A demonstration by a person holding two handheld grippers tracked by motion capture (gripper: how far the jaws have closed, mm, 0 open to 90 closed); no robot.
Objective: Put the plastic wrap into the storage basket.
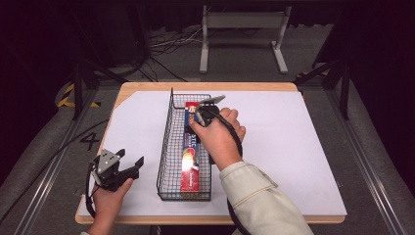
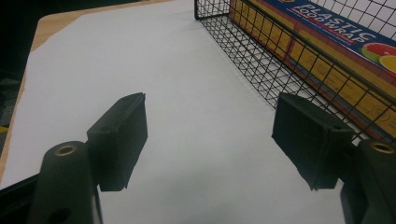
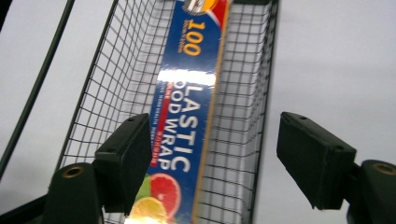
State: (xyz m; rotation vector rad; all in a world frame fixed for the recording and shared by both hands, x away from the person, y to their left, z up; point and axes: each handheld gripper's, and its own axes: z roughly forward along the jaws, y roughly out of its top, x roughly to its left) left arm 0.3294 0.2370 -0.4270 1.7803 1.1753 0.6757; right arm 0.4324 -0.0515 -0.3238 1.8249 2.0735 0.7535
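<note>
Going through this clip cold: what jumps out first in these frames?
A long black wire basket stands mid-table on the white sheet, with a blue plastic food wrap box lying lengthwise inside. The right gripper hangs over the basket's far end, jaws open. The left gripper, also open, rests near the table's front left, holding nothing.

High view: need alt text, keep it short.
A long blue plastic wrap box lies in a narrow black wire basket on a white-covered table. The right claw hangs over the box's far end, jaws open; the left claw rests open left of the basket.
</note>
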